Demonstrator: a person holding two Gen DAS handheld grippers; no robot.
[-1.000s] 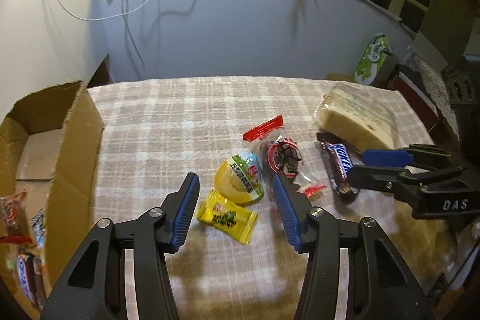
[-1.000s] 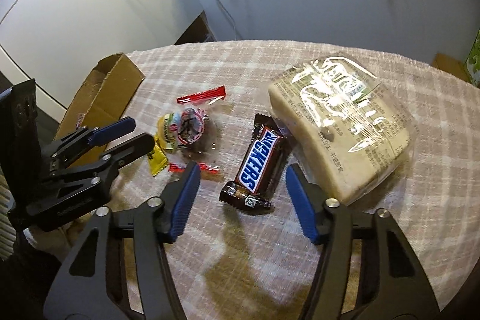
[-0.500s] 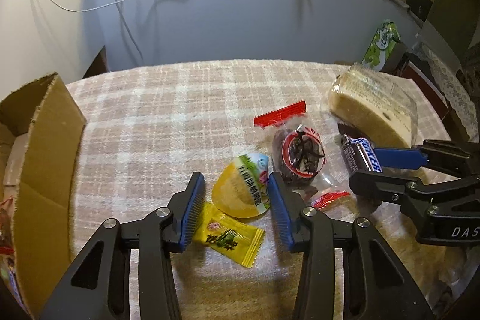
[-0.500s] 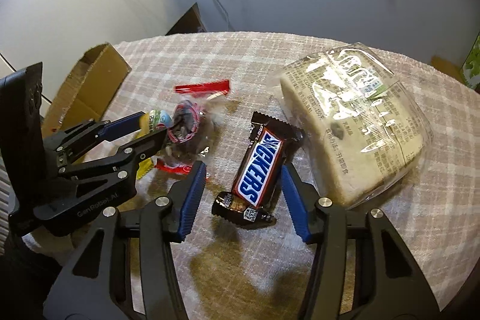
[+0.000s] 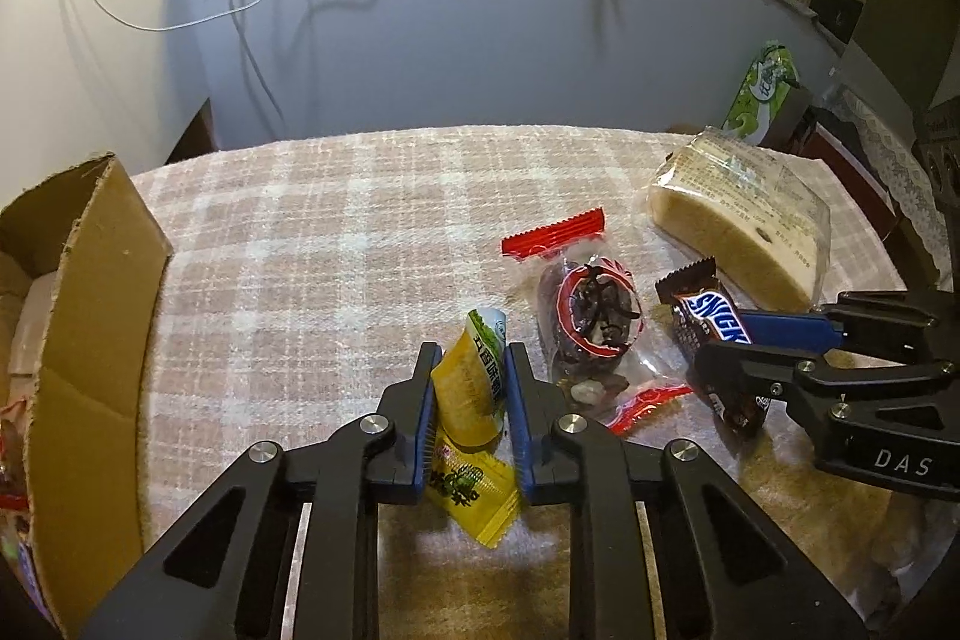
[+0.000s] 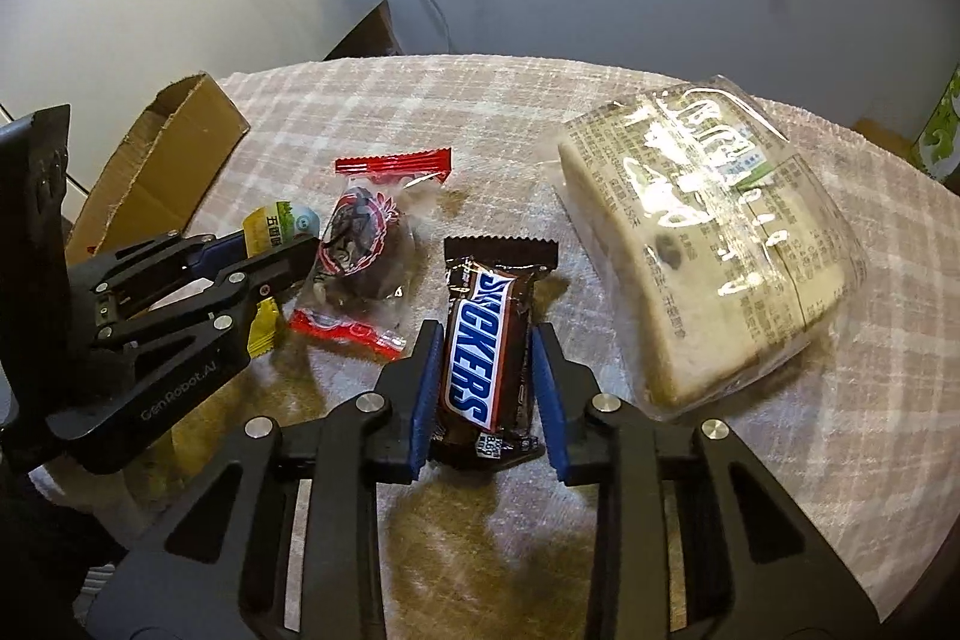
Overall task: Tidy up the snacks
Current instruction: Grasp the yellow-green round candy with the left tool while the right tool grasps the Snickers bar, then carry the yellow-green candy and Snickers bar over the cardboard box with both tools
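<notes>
My left gripper [image 5: 471, 358] is shut on a yellow-and-green snack packet [image 5: 471, 388], squeezed upright between the blue pads. A small yellow packet [image 5: 474, 490] lies on the cloth just under them. My right gripper [image 6: 487, 340] straddles a Snickers bar [image 6: 480, 358]; its jaws are closing and both pads touch the wrapper's sides. In the right wrist view the left gripper [image 6: 288, 244] shows at the left with its packet [image 6: 279, 226]. The right gripper [image 5: 729, 340] around the bar [image 5: 708, 316] also appears in the left wrist view.
A clear bag of dark snacks with red ends [image 5: 591, 322] lies between the grippers. A wrapped bread loaf [image 6: 708, 244] sits at the right. An open cardboard box [image 5: 96, 292] holding snacks stands at the table's left edge. A green box [image 5: 762, 94] stands beyond the table.
Both grippers' jaws have closed in: the left onto the yellow-and-green packet, now stood on edge, the right onto the Snickers bar. Both have edged forward over their snacks.
</notes>
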